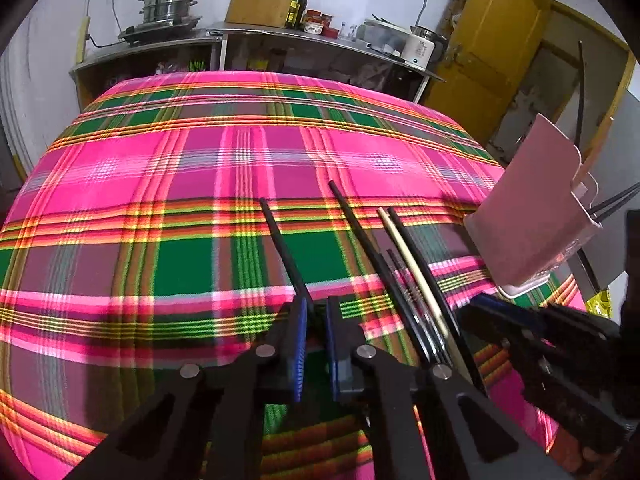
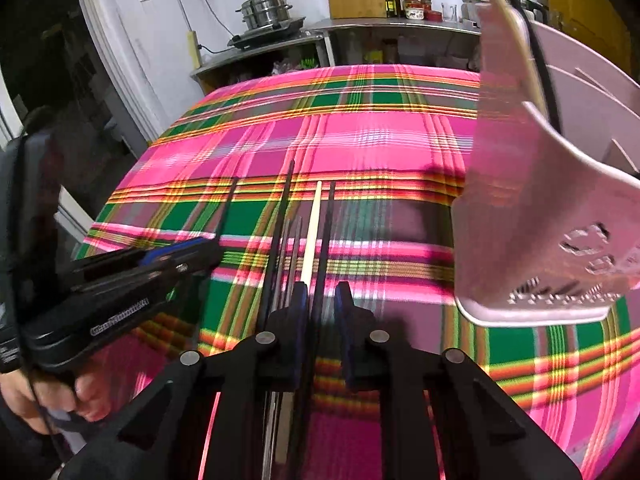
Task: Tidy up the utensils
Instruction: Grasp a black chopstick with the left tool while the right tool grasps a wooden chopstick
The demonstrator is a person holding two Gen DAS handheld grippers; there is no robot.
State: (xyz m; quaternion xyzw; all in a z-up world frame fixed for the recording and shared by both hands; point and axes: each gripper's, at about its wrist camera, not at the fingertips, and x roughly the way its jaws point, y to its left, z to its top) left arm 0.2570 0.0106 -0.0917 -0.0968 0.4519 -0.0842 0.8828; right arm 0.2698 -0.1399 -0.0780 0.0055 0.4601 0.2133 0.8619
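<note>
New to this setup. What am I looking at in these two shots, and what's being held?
There is no robot here. A person holds a two-finger gripper in each hand, and each gripper has a fisheye camera looking along its fingers. One picture is from the left gripper, the other from the right gripper. That is why each gripper also shows up at the edge of the other's view.

A table with a plaid cloth holds loose chopsticks, mostly black plus one pale one. A pink holder stands on the right with some chopsticks already in it.

The left gripper is shut on a lone black chopstick. The right gripper's jaws straddle another black chopstick, apparently not clamped yet.
</note>
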